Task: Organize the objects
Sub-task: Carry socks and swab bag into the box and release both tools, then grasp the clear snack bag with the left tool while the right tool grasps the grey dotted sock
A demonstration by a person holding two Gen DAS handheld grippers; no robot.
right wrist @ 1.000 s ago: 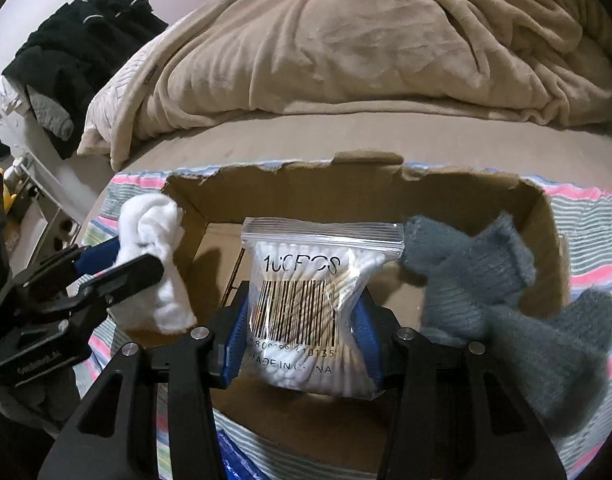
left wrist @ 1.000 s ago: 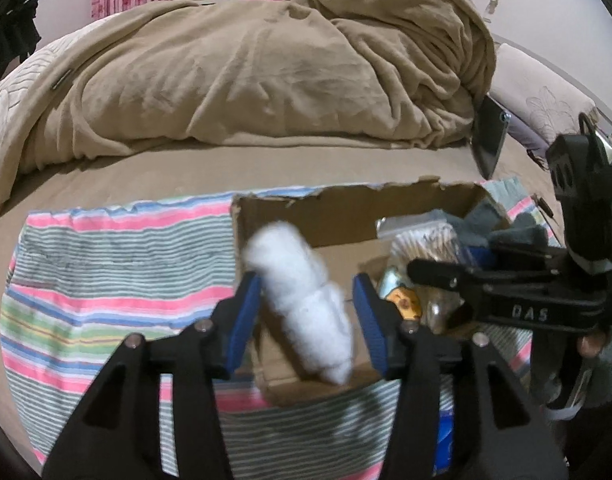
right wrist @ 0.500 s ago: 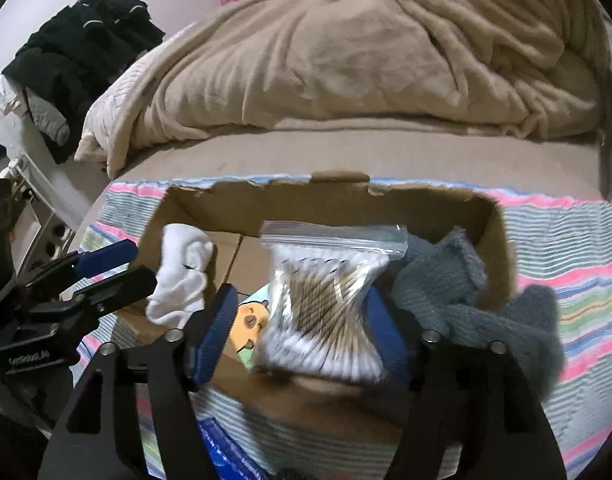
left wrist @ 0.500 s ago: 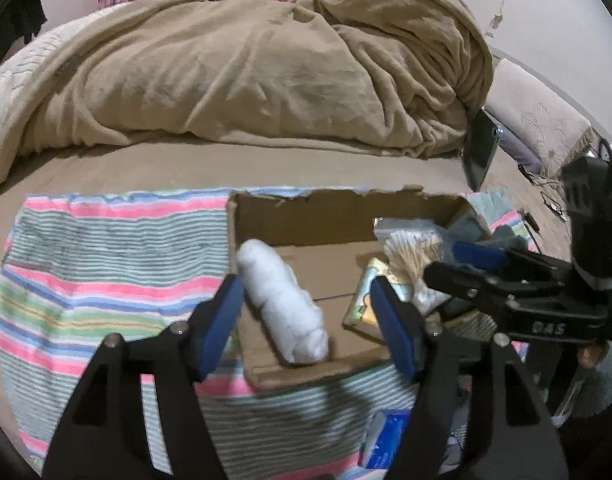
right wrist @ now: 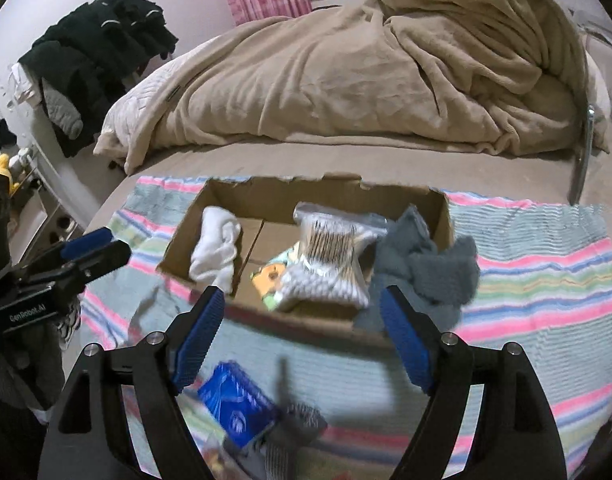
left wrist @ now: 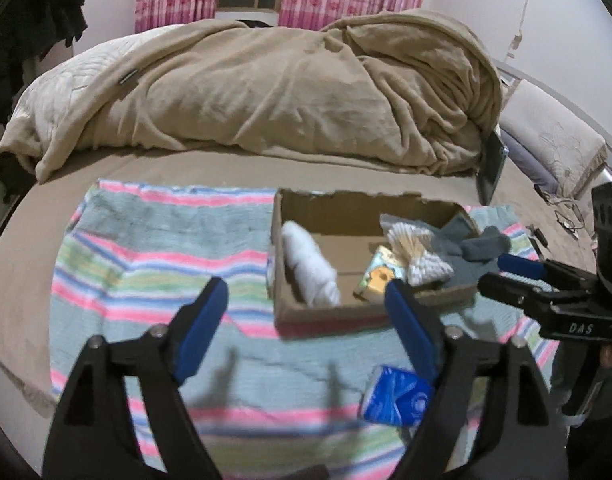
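Observation:
A shallow cardboard box [left wrist: 306,312] [right wrist: 185,236] sits on a striped cloth on the bed. In it lie a rolled white sock [left wrist: 312,264] [right wrist: 215,248], a bag of cotton swabs [left wrist: 416,248] [right wrist: 330,260], a small colourful packet [left wrist: 380,276] [right wrist: 271,274] and a grey sock [left wrist: 472,246] [right wrist: 430,264] draped over the right wall. My left gripper [left wrist: 308,332] is open and empty, in front of the box. My right gripper [right wrist: 301,338] is open and empty, also in front of the box. A blue packet [left wrist: 398,398] [right wrist: 235,406] lies on the cloth near me.
The striped cloth [left wrist: 153,252] [right wrist: 542,264] covers the near part of the bed. A beige duvet [left wrist: 265,88] [right wrist: 366,72] is heaped behind the box. Dark clothes [right wrist: 101,48] hang at the left. A grey sock piece [right wrist: 289,432] lies beside the blue packet.
Both grippers opened and pulled back from the box. The white sock left my left gripper and the cotton swab bag left my right gripper; both now lie in the box.

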